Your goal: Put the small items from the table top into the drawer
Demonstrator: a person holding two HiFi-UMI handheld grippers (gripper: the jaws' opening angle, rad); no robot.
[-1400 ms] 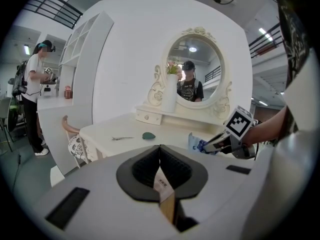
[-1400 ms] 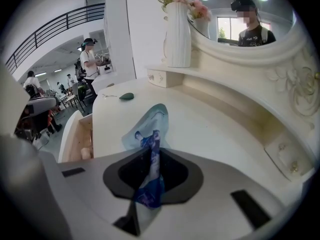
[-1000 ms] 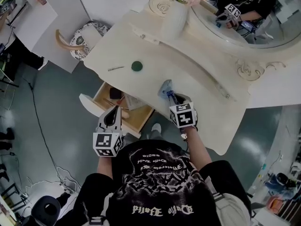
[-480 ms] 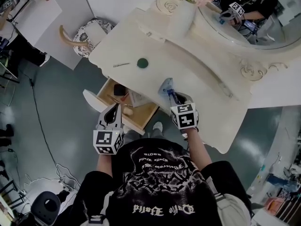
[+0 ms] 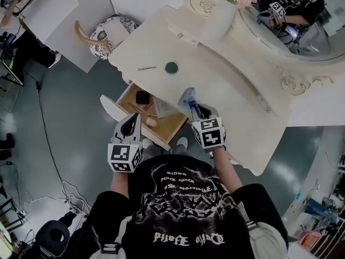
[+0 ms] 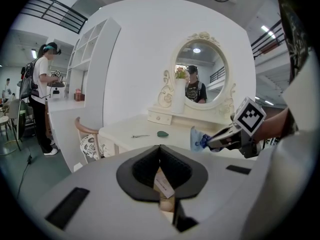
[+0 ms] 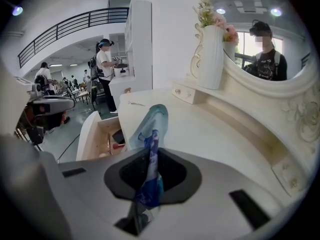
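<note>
Blue packet in transit toward the open drawer.
Your right gripper (image 5: pixel 194 109) has its fingers clamped on a blue packet (image 5: pixel 187 97), held over the cream table (image 5: pixel 232 90) at frame centre. Your left gripper (image 5: pixel 132 124), fingers closed and empty, hovers by the open drawer (image 5: pixel 168 128), left of centre. Next, I'd judge, carry the packet left over the drawer and release. A green disc (image 5: pixel 171 67) and thin pin (image 5: pixel 146 68) lie on the table, upper left. A vase (image 5: pixel 218 23) and mirror (image 5: pixel 302 42) stand behind, above a grey-green floor (image 5: pixel 70 117).
</note>
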